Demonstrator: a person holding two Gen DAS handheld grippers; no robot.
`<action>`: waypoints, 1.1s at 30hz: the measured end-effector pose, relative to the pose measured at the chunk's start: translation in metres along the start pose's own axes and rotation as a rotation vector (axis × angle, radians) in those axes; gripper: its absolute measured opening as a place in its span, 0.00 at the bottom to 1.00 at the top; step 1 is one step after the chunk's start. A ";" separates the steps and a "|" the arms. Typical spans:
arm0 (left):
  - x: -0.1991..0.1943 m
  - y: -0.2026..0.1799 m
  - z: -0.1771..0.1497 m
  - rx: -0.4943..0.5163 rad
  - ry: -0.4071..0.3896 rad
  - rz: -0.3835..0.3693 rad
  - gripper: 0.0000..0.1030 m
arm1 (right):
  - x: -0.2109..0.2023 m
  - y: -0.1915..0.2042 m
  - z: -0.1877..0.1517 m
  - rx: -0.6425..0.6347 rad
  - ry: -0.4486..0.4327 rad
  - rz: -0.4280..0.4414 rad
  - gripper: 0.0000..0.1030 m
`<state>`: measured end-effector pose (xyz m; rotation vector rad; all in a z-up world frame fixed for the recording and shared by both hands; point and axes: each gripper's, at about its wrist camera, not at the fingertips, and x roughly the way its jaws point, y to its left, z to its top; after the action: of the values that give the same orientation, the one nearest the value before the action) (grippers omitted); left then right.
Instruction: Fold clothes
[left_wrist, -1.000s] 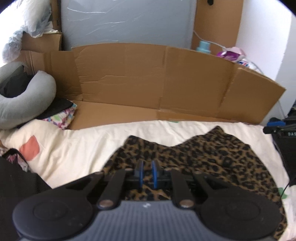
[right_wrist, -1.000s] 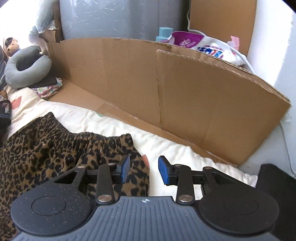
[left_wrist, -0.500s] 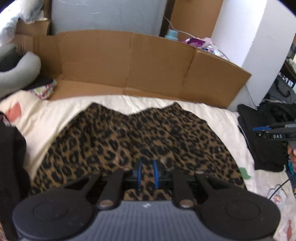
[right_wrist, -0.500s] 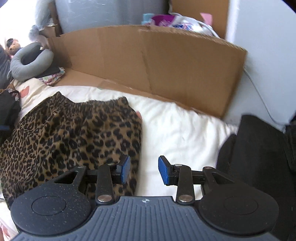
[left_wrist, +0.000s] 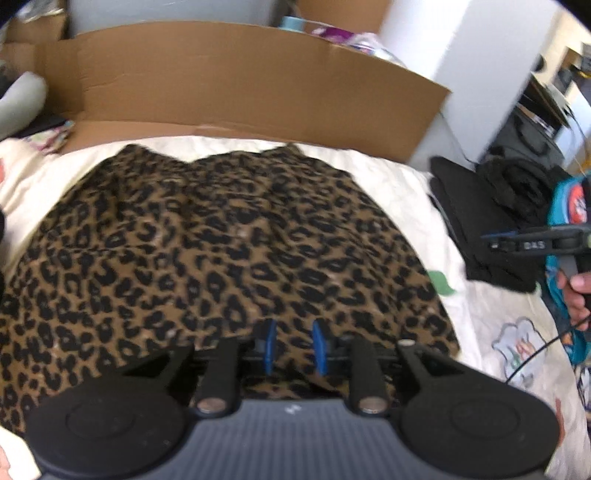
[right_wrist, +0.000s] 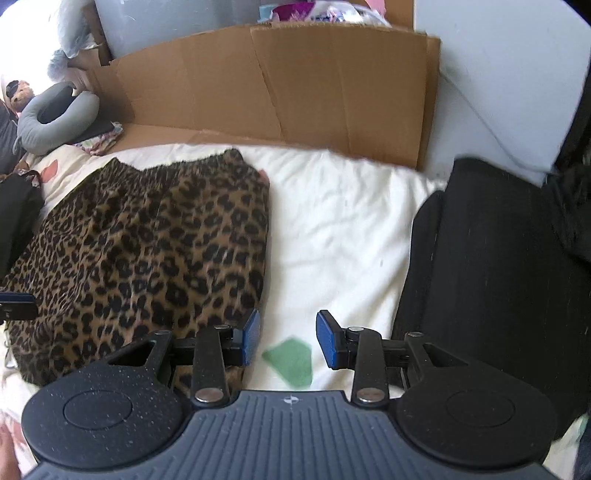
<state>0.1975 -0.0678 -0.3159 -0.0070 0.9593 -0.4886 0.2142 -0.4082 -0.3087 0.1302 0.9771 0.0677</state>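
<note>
Leopard-print fabric, a light garment with a gathered waistband, lies spread on the cream bed cover (right_wrist: 332, 221), with the waistband at the far side near the cardboard wall (right_wrist: 295, 81) and the hem at the near side. In the left wrist view the leopard-print garment (left_wrist: 229, 236) fills most of the bed, and the left gripper (left_wrist: 294, 347) stands low over its near hem with the 2 blue pads a little apart; cloth shows between them, but I cannot tell if they touch it or only hang above it. The right gripper (right_wrist: 287, 338) has its fingers spread wide over the bare cover, above a green patch (right_wrist: 290, 360), just beside the right edge of the garment and holding nothing. A pile of black clothes (right_wrist: 498, 280) lies to the right, apart from the garment. How the garment lies fits 2 stages: it may be flat and waiting for a fold, or it may already be folded once into this wide shape, because the layers are not visible. For a good fold, I judge that each gripper should take only the edge of the hem, at 2 matching points, and that both should lift together, so the thin cloth does not slide or bunch. The cloth looks soft and slippery, so a shallow pinch may lose it.
</note>
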 end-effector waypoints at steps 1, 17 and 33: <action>0.001 -0.006 -0.001 0.019 0.000 -0.006 0.23 | 0.000 0.000 -0.005 0.008 0.009 0.007 0.40; 0.003 -0.019 -0.009 0.049 0.015 -0.056 0.34 | 0.052 0.018 -0.055 0.144 0.199 0.122 0.16; -0.004 0.009 -0.009 -0.037 -0.001 -0.019 0.34 | 0.015 0.079 -0.008 0.063 0.066 0.289 0.00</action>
<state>0.1920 -0.0560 -0.3202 -0.0498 0.9684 -0.4881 0.2160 -0.3276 -0.3139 0.3287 1.0208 0.3077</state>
